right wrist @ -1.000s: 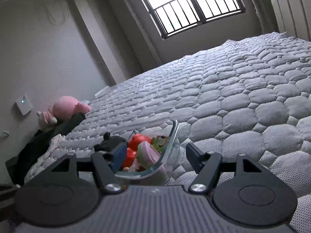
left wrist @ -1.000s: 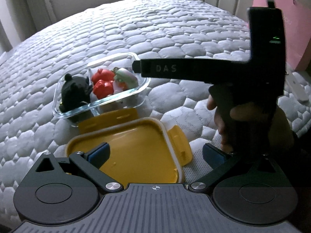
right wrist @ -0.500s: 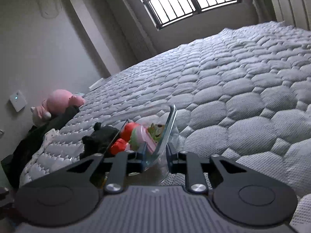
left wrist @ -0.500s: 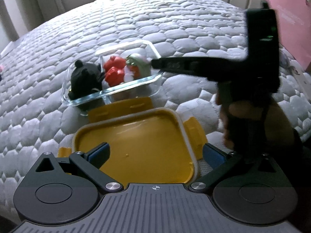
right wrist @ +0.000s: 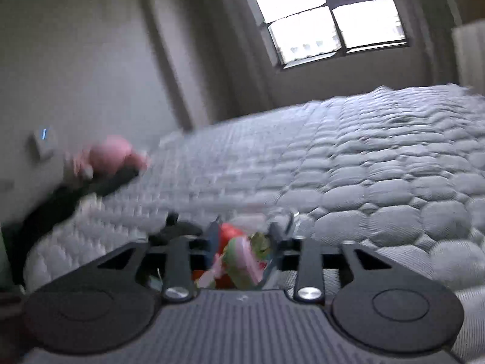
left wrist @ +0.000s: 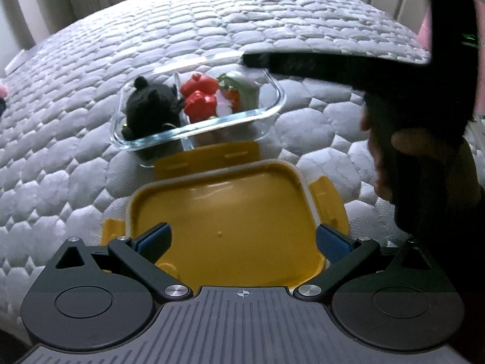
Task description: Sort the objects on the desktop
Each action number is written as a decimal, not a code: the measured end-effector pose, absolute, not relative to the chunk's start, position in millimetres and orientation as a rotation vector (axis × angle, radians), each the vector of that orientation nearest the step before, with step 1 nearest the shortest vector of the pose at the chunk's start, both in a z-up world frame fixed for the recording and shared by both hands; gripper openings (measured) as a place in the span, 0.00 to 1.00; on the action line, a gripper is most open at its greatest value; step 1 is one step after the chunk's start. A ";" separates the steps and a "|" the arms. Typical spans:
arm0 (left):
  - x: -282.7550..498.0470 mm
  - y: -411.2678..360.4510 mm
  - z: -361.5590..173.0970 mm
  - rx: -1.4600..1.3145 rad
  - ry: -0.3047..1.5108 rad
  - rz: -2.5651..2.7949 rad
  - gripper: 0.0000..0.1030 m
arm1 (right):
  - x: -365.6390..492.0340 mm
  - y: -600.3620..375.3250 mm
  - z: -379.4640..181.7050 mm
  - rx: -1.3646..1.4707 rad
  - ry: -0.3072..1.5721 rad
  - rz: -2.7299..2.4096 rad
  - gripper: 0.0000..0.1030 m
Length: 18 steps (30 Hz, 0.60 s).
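I see a grey quilted mattress (left wrist: 91,157) filling the room below a barred window (right wrist: 333,18), with a pink plush toy (right wrist: 109,157) lying at its far edge by the wall. A divided glass container (left wrist: 272,112) sits on the mattress; one compartment holds a black bear figure (left wrist: 148,109), the other holds red toys (left wrist: 200,100) and a green-and-pink toy (left wrist: 239,91). Just in front of it, touching its near wall, lies the yellow snap lid (left wrist: 224,212), face up.

My left tongs (left wrist: 242,239) hang over that lid with the blue pads wide apart, gripping nothing. My right tongs (right wrist: 242,242) reach in from the right, the hand (left wrist: 409,151) wrapped round the handle and partly blocking the mattress. Their jaws have just been opening from a near-closed pinch and now stand partly apart at the container's end wall; the blur keeps me from telling whether the pads touch the glass.
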<state>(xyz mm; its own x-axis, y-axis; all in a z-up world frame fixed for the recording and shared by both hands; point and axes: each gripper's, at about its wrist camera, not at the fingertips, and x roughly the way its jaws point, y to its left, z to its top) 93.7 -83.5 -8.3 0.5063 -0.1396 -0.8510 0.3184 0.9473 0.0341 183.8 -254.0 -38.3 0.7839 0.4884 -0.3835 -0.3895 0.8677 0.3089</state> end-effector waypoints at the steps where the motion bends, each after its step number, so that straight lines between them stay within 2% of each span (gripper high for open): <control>1: 93.6 -80.4 -7.5 0.184 1.004 -0.281 1.00 | 188.8 -248.4 -38.9 0.197 0.494 0.484 0.43; 5: 95.6 -72.5 -7.1 0.122 1.023 -0.301 1.00 | 201.0 -219.9 -42.5 0.029 0.538 0.429 0.42; 8: 94.3 -72.5 -5.9 0.096 1.029 -0.340 1.00 | 204.7 -202.8 -45.2 -0.070 0.567 0.472 0.30; 18: 86.1 -61.8 -7.4 0.068 1.028 -0.376 1.00 | 199.6 -168.4 -34.8 -0.427 0.458 0.391 0.30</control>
<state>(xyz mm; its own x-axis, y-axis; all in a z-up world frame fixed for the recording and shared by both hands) 86.1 -61.8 -7.3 0.4589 -0.2733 -0.8454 0.3367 0.9340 -0.1192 199.6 -168.4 -34.8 0.8269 0.2630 -0.4971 -0.4497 0.8400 -0.3037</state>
